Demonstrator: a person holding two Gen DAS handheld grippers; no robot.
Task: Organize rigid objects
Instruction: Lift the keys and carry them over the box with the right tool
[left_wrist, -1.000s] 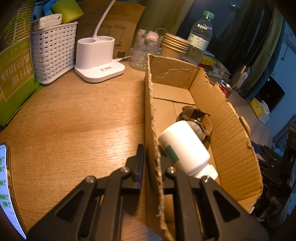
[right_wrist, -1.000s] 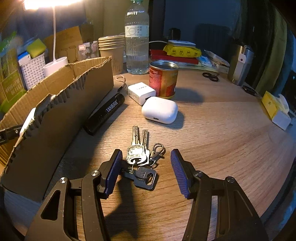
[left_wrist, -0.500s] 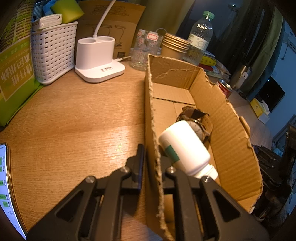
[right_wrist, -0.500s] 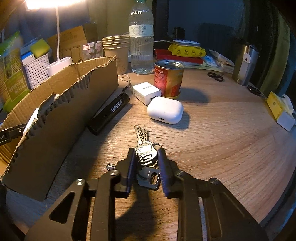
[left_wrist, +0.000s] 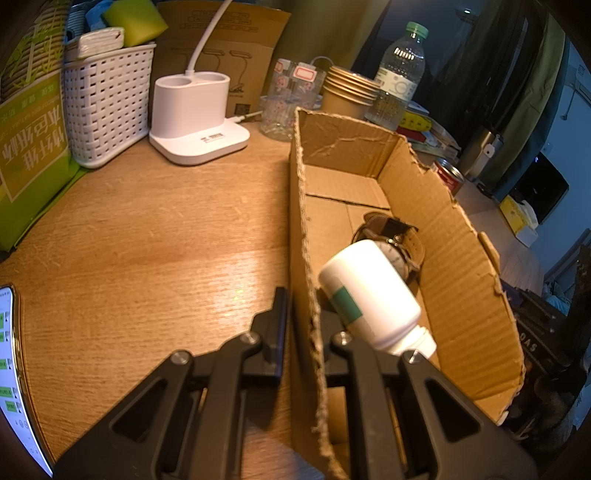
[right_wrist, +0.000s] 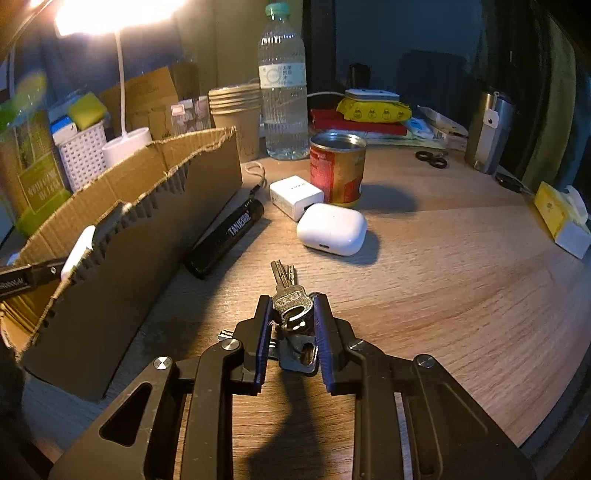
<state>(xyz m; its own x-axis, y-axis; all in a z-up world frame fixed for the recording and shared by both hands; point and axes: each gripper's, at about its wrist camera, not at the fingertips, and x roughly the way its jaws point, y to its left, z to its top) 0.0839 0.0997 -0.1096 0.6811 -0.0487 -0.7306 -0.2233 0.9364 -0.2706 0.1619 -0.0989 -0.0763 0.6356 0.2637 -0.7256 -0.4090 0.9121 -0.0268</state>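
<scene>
In the left wrist view my left gripper (left_wrist: 301, 306) is shut on the near left wall of an open cardboard box (left_wrist: 461, 277). Inside the box lie a white pill bottle (left_wrist: 369, 295) and a brown-strapped wristwatch (left_wrist: 399, 240). In the right wrist view my right gripper (right_wrist: 291, 306) is shut on a bunch of keys (right_wrist: 286, 280) that lies on the wooden table, its blue pads pressing the key heads from both sides. Beyond the keys lie a black flashlight (right_wrist: 229, 236), a white earbud case (right_wrist: 332, 229), a white charger (right_wrist: 293, 194) and a red can (right_wrist: 336, 170).
The box (right_wrist: 147, 236) stands left of the keys. A water bottle (right_wrist: 282, 99), stacked paper cups (right_wrist: 234, 114) and a steel tumbler (right_wrist: 491, 133) line the back. A yellow tissue box (right_wrist: 561, 218) sits far right. A white basket (left_wrist: 107, 110), lamp base (left_wrist: 195, 122) and phone (left_wrist: 11, 369) are left.
My right gripper's jaws have come together from wide apart onto the keys, and the view has tipped slightly. The left gripper and the box have not moved.
</scene>
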